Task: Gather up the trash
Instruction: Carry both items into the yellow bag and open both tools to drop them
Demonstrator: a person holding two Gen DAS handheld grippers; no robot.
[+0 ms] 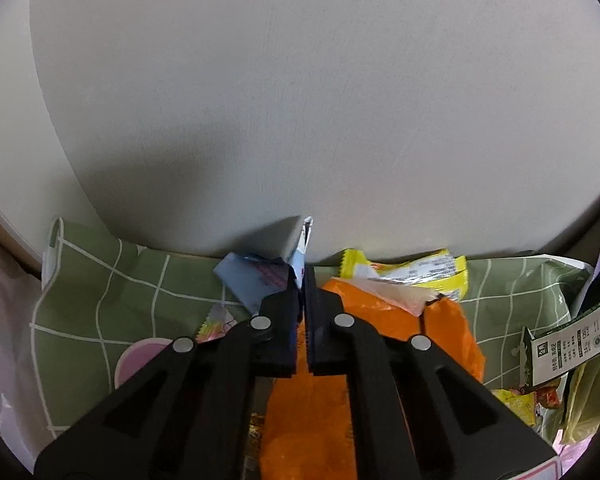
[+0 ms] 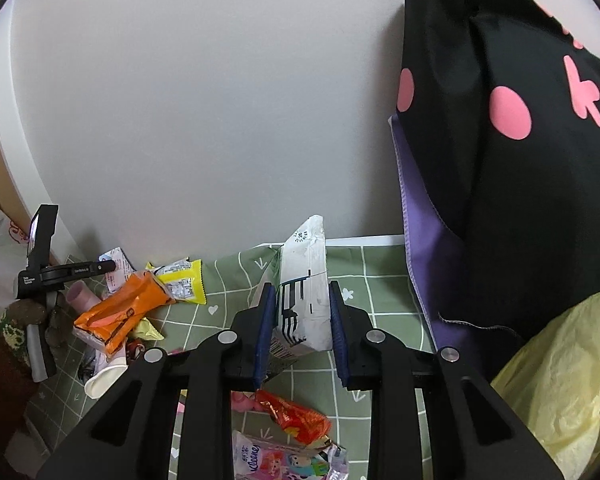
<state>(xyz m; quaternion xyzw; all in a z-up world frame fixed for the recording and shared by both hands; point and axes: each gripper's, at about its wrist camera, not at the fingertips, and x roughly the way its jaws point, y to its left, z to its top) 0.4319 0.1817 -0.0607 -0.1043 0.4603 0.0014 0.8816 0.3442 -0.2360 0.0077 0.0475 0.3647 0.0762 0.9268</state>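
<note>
My left gripper (image 1: 303, 280) is shut on a light blue wrapper (image 1: 256, 280), pinched at its corner, low over the green checked cloth (image 1: 120, 280) near the wall. An orange bag (image 1: 340, 360) lies just under and right of it, with a yellow wrapper (image 1: 420, 272) behind. My right gripper (image 2: 300, 300) is shut on a white and green milk carton (image 2: 300, 292), held upright above the cloth (image 2: 380, 300). The left gripper (image 2: 100, 267) shows far left in the right wrist view, beside the orange bag (image 2: 124, 308) and the yellow wrapper (image 2: 184, 284).
A black bag with pink dots (image 2: 500, 140) hangs at the right with a yellow plastic bag (image 2: 560, 380) below it. A red wrapper (image 2: 296, 418), a tissue pack (image 2: 284, 460), a pink cup (image 2: 82, 296) and a white cup (image 2: 104, 378) lie on the cloth. A white wall (image 1: 300, 100) stands close behind.
</note>
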